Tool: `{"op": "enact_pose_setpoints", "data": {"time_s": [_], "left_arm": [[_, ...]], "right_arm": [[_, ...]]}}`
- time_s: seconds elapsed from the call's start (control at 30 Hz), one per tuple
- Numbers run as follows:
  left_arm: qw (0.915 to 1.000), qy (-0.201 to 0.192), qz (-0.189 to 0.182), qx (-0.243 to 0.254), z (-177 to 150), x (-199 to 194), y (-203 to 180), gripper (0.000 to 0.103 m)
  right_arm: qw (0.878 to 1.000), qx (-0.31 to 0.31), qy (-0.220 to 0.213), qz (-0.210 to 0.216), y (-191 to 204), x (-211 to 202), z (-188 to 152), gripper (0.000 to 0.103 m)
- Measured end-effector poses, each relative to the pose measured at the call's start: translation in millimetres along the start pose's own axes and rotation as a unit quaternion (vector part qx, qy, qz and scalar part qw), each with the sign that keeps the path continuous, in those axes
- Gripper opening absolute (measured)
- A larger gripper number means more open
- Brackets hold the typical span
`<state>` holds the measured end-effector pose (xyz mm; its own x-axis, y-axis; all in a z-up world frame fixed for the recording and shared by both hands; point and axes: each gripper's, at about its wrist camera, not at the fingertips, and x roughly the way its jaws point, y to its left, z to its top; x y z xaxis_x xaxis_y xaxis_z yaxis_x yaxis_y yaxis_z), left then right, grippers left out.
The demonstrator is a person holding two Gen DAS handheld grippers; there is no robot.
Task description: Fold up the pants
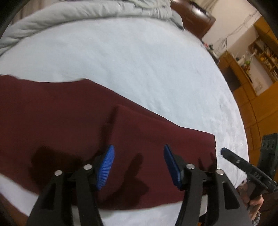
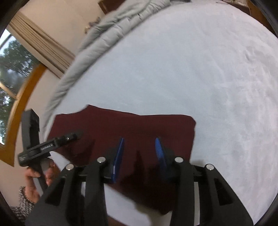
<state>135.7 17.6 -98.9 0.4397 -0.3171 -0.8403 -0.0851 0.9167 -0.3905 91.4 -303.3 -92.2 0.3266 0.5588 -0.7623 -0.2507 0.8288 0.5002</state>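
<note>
Dark maroon pants (image 1: pixel 73 125) lie flat on a pale blue bed sheet (image 1: pixel 130 57), folded lengthwise with one layer on top. My left gripper (image 1: pixel 139 156) is open and empty, hovering above the pants near their right end. In the right wrist view the pants (image 2: pixel 139 125) lie below my right gripper (image 2: pixel 139 147), which is open and empty just above the cloth. The right gripper also shows at the right edge of the left wrist view (image 1: pixel 243 163), beyond the pants' end. The left gripper shows at the left of the right wrist view (image 2: pixel 52 144).
A grey quilt (image 1: pixel 86 15) is bunched along the far side of the bed. Wooden shelves and cabinets (image 1: pixel 252 66) stand to the right. A window with a curtain (image 2: pixel 20 69) is on the left. The sheet (image 2: pixel 191 69) stretches far beyond the pants.
</note>
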Motion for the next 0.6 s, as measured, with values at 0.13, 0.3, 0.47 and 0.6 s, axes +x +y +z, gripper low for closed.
{"op": "enact_pose_setpoints", "data": {"time_s": [0.13,0.3,0.47,0.6], "left_arm": [[0.9979,-0.02,0.03,-0.053,-23,-44,54,0.068],[0.9814,-0.053,0.074,-0.169,-62,-94,146,0.068],[0.9604,-0.077,0.069,-0.259,-78,-100,209,0.067],[0.9537,-0.087,0.019,-0.287,-70,-87,236,0.067]], "right_arm": [[0.999,-0.024,0.015,0.022,21,1,-17,0.045],[0.997,-0.056,0.047,0.015,45,35,-28,0.045],[0.996,-0.044,0.071,0.018,47,56,-33,0.045],[0.996,-0.035,0.086,0.01,37,62,-43,0.045]]}}
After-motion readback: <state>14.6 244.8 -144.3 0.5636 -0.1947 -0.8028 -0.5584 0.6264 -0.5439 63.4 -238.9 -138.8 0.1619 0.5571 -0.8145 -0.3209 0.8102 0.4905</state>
